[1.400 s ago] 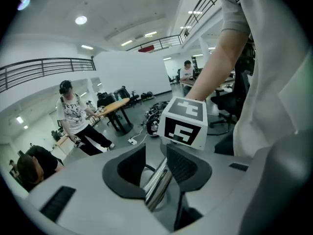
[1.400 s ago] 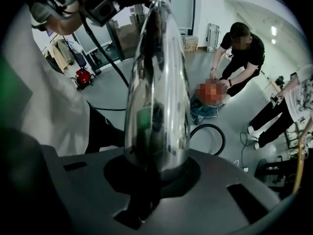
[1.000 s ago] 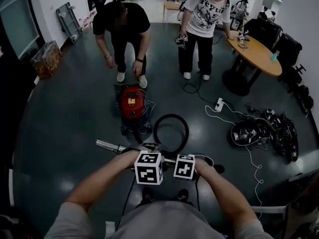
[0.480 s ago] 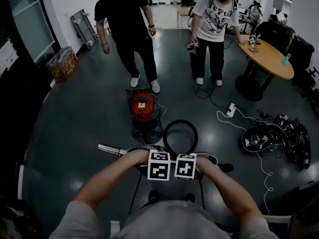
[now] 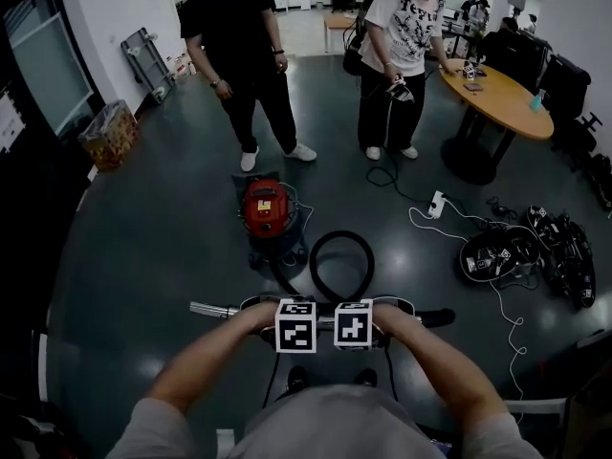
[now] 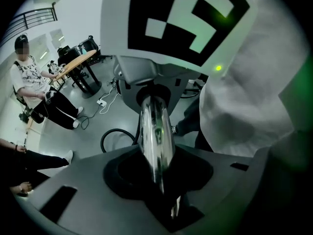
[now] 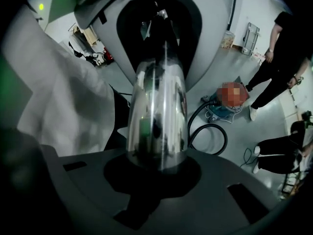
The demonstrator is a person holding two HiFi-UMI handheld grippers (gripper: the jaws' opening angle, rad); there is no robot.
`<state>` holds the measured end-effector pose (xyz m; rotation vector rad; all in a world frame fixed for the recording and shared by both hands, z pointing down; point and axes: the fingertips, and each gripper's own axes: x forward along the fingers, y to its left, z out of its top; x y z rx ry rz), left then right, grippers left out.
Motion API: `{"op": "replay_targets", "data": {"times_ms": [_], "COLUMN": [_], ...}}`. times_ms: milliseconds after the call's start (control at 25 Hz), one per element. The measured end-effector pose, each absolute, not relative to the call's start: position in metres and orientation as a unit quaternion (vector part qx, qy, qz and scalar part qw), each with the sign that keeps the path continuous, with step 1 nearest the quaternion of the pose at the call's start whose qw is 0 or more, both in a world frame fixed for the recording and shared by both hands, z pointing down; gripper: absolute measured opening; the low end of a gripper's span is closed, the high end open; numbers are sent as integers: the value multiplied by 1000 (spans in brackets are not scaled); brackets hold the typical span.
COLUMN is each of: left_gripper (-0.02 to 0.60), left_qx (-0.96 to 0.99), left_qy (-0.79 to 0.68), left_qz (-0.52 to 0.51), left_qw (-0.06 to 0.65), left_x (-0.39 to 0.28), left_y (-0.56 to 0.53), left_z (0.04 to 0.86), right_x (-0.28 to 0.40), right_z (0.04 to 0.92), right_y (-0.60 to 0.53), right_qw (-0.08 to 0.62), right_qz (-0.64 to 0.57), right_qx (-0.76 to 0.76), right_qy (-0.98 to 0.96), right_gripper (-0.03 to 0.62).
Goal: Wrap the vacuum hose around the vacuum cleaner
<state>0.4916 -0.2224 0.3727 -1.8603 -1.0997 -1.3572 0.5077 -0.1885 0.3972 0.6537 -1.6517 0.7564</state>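
Right gripper (image 5: 354,324) is clamped on the metal wand (image 5: 212,309) near me, and the left gripper (image 5: 295,325) jaws have just been closing onto it too. Hose (image 5: 341,266) loops beyond, with the red vacuum cleaner (image 5: 267,207) farther off.

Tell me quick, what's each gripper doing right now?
Left gripper: jaws have just been closing around the shiny silver metal vacuum tube; firm grip cannot be told.
Right gripper: jaws closed on the same tube, holding it.
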Motion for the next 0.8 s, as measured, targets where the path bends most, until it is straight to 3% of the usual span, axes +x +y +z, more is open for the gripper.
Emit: {"op": "replay_targets", "data": {"times_ms": [240, 440, 800], "left_gripper": [149, 149, 149], "left_qx": [-704, -713, -750], "left_qy": [-408, -398, -359], "left_qz": [-506, -504, -505], "left_qw": [287, 282, 232], "left_x": [492, 497, 493], "left_y": [-219, -223, -259], "left_z": [376, 378, 391], "right_x": [507, 517, 567], "right_z": [398, 389, 319], "right_y": [-186, -184, -196], "right_qw": [565, 574, 541], "right_qz": [311, 300, 248], "right_qx": [291, 308, 462], "right_qy": [-707, -697, -658], "right_gripper": [61, 224, 224]}}
